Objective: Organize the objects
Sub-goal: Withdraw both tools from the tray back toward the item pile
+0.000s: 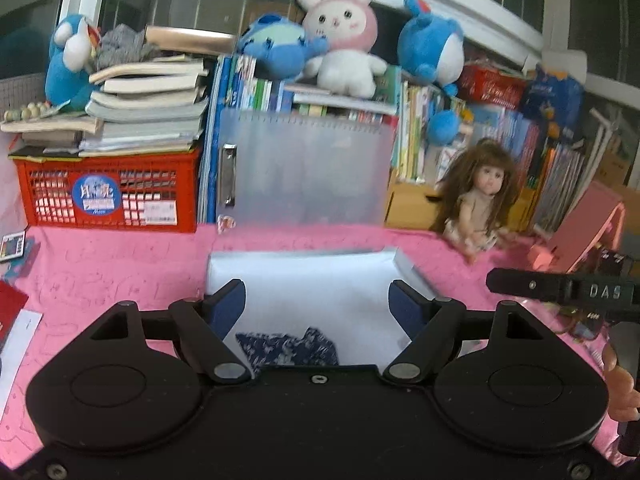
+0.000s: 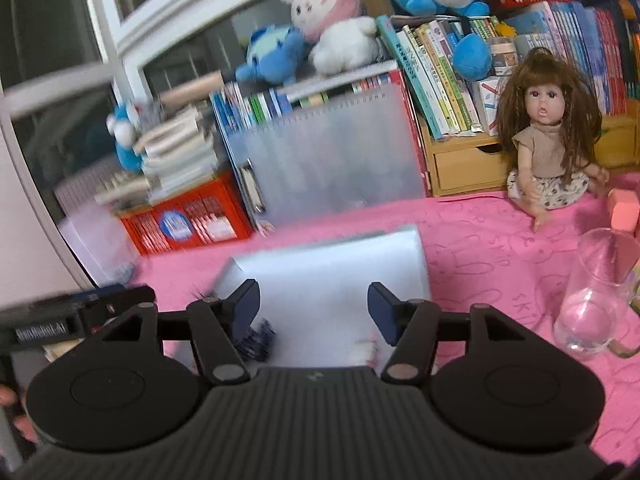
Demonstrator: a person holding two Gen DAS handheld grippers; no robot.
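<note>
Both the left gripper (image 1: 318, 300) and right gripper (image 2: 314, 306) hang wide and empty over the white book (image 1: 316, 280) lying flat mid-frame on the pink bench (image 1: 120, 276), probably set there for tidying

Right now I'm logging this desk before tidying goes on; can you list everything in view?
white book: one, flat on the pink cloth, mid-desk
pink cloth: one, covering the desk
blue patterned piece: one, lying on the book
doll: one, brown hair, seated right
glass: one, clear, right
red crate: one, left, books stacked on top
clear folder: one, upright, behind the book
plush toys: pink-white rabbit, several blue ones, on top of the books
left gripper: black, jaws open
right gripper: black, jaws open
</note>
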